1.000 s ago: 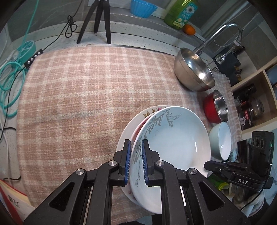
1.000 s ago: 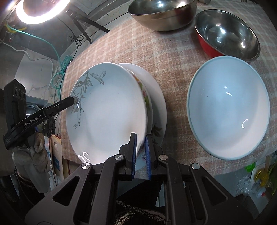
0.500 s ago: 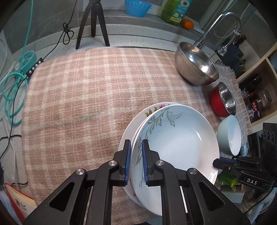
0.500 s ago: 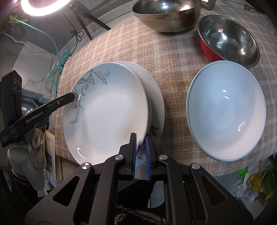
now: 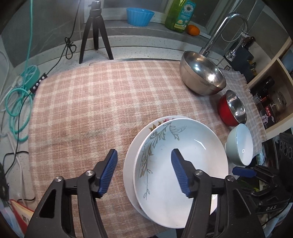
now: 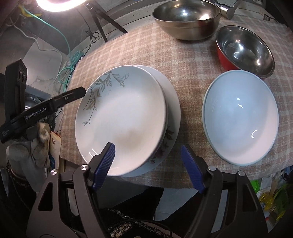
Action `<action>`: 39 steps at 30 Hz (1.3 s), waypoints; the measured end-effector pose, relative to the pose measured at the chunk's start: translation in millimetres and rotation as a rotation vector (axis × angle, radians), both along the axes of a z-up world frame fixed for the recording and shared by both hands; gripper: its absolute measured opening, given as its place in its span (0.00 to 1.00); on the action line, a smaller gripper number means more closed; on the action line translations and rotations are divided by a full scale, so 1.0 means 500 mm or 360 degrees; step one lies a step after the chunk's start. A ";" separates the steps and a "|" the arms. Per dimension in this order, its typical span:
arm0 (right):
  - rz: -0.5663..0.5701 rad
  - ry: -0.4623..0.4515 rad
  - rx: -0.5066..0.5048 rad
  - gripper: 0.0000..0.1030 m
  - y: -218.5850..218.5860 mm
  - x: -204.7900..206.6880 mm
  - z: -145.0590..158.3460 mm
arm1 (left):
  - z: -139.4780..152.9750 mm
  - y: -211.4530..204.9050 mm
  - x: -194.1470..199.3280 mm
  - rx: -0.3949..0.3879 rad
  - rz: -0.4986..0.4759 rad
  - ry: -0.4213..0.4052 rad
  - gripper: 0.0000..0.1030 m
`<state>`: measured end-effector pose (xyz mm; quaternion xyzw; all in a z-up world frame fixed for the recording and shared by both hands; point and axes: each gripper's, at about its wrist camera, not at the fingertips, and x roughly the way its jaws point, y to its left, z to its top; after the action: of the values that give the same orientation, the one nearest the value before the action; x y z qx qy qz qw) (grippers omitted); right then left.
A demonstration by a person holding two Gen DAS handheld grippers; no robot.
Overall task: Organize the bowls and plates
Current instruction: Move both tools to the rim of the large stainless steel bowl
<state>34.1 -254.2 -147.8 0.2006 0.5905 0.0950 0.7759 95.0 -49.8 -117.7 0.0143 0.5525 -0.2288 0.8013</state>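
Note:
A white plate with a grey leaf pattern point(image 5: 183, 161) point(image 6: 124, 119) lies on a flowered plate point(image 5: 131, 164) point(image 6: 172, 128) near the front edge of the checked cloth. My left gripper point(image 5: 144, 172) is open and its jaws are still opening; the stack's left rim sits between the pads, untouched. My right gripper point(image 6: 148, 164) is likewise opening, with the stack's near rim between its pads and no contact. To the right stand a pale green bowl point(image 5: 239, 144) point(image 6: 239, 119), a red bowl with a steel inside point(image 5: 232, 109) point(image 6: 245, 51) and a large steel bowl point(image 5: 201, 76) point(image 6: 186, 18).
Behind the cloth stand a black tripod point(image 5: 95, 31), a blue tub point(image 5: 140, 16), a green bottle point(image 5: 178, 14), an orange point(image 5: 194, 30) and a faucet point(image 5: 228, 23). Teal cables point(image 5: 16, 102) lie at left. A shelf with jars point(image 5: 271, 102) is at right.
Both grippers were shut on the leaf plate's rim and now stand open. The leaf plate has settled lower onto the flowered plate.

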 end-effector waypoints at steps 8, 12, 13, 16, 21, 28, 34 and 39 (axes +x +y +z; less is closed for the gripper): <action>-0.0039 -0.0003 0.0050 0.76 -0.023 -0.031 0.010 | 0.014 -0.010 -0.002 0.0002 0.0009 -0.0019 0.66; -0.0014 -0.0024 0.0035 0.76 -0.033 -0.047 0.026 | 0.020 -0.017 -0.005 -0.0014 0.0011 -0.0022 0.68; -0.0008 -0.0030 0.0036 0.76 -0.037 -0.051 0.032 | 0.022 -0.019 -0.005 -0.0019 0.0013 -0.0023 0.68; -0.0012 -0.0056 0.0037 0.76 -0.054 -0.059 0.050 | 0.031 -0.021 -0.006 -0.0027 0.0028 -0.0026 0.68; -0.0029 -0.0110 0.0028 0.77 -0.092 -0.062 0.093 | 0.044 -0.023 0.000 -0.0060 0.0086 -0.0005 0.68; -0.0077 -0.0246 -0.0014 0.84 -0.165 -0.039 0.164 | 0.075 -0.037 0.012 -0.0104 0.0113 -0.0045 0.68; -0.0124 -0.0319 0.0000 0.85 -0.242 0.017 0.196 | 0.082 -0.057 0.038 -0.0153 0.0140 -0.0043 0.68; -0.0174 -0.0331 -0.0008 0.85 -0.300 0.075 0.187 | 0.077 -0.084 0.067 -0.0172 0.0156 -0.0039 0.68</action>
<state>71.6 -404.0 -54.3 0.2195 0.4953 0.0713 0.8375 128.7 -91.9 -79.0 -0.0533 0.5295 -0.2185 0.8179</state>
